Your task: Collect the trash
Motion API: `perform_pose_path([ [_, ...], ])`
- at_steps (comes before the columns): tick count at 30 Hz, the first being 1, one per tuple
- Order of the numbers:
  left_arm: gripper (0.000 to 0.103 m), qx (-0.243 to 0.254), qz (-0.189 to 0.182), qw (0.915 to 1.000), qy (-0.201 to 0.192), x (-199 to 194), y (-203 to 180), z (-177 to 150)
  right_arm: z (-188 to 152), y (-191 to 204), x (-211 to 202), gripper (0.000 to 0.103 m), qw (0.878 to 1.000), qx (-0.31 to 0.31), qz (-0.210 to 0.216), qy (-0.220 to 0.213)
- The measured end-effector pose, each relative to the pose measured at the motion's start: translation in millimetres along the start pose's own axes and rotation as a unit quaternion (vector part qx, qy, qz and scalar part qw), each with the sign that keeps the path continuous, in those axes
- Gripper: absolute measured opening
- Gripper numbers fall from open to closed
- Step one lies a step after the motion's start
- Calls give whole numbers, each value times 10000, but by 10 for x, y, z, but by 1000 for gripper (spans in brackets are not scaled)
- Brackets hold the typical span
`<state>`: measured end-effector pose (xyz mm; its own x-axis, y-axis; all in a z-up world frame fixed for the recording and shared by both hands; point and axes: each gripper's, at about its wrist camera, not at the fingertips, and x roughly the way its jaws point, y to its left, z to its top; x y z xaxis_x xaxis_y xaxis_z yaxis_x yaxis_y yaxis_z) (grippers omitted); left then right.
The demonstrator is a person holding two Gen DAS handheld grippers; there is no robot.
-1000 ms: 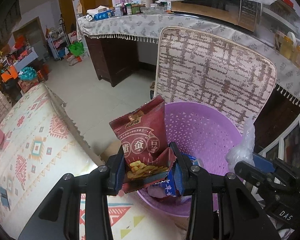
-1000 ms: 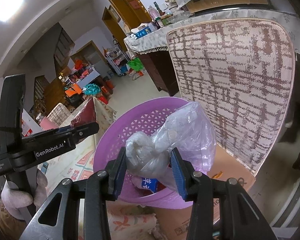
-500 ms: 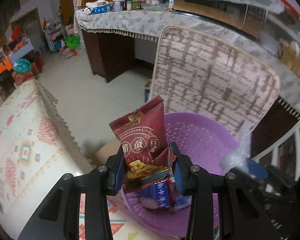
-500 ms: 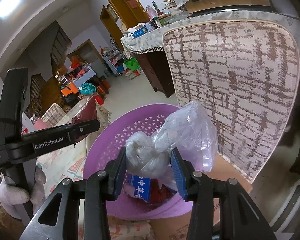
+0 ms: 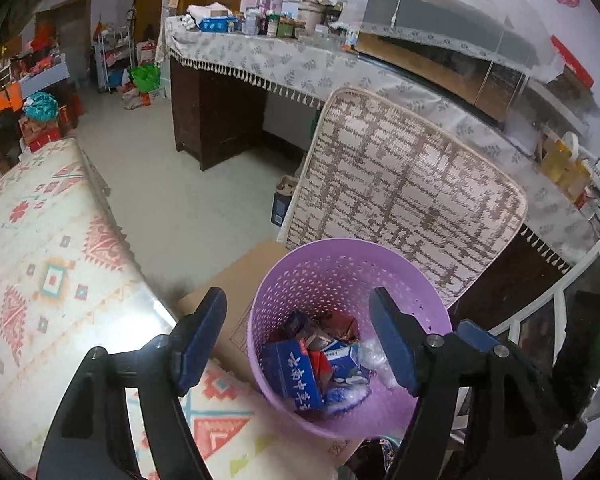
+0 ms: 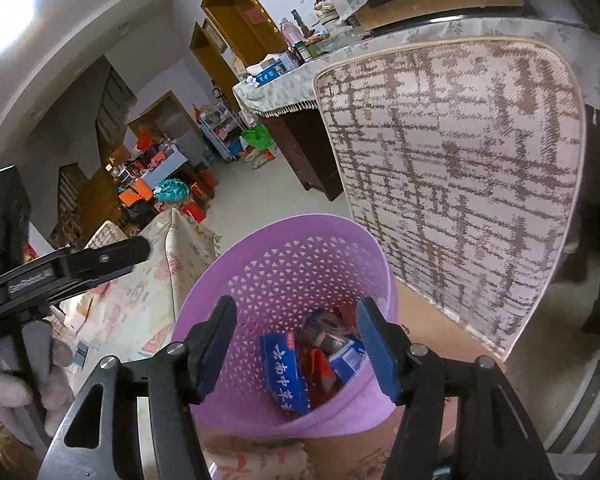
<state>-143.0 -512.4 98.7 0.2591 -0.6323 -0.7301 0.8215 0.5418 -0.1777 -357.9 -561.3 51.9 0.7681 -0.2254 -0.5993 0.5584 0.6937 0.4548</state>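
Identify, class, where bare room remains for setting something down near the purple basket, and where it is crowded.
Free: the brown cardboard between the patterned cloth and purple basket; the floor beyond. Crowded: the basket's bottom, packed around the blue box; the far counter.

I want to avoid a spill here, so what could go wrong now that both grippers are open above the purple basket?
The purple basket seems to sit on a cardboard box near its edge, so a bump from the left gripper or right gripper might tip it. The blue carton stands on end among loose wrappers and could shift. The clear plastic bag is light and may spring back up.
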Motion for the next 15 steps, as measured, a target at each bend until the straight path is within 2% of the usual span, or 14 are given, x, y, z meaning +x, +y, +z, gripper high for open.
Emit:
perform_pose_path([
  [5, 75, -29, 26, 9998, -212, -332, 37, -161, -46, 228, -195, 85, 9985, -377, -299, -254],
  [7, 76, -10, 87, 9993, -351, -492, 49, -237, -96, 426, -343, 94, 9939, -763, -546, -579],
  [8, 76, 3, 128, 9989, -445, -591, 56, -284, -128, 525, -424, 96, 9903, -957, -643, -776],
  [10, 80, 23, 180, 9982, -576, -730, 73, -352, -225, 739, -619, 102, 9780, -1377, -884, -1290],
  [13, 85, 40, 288, 9962, -827, -993, 113, -514, -365, 907, -812, 103, 9636, -1672, -1015, -1821],
  [15, 85, 45, 379, 9948, -949, -1135, 149, -615, -425, 924, -862, 103, 9631, -1609, -1036, -1892],
])
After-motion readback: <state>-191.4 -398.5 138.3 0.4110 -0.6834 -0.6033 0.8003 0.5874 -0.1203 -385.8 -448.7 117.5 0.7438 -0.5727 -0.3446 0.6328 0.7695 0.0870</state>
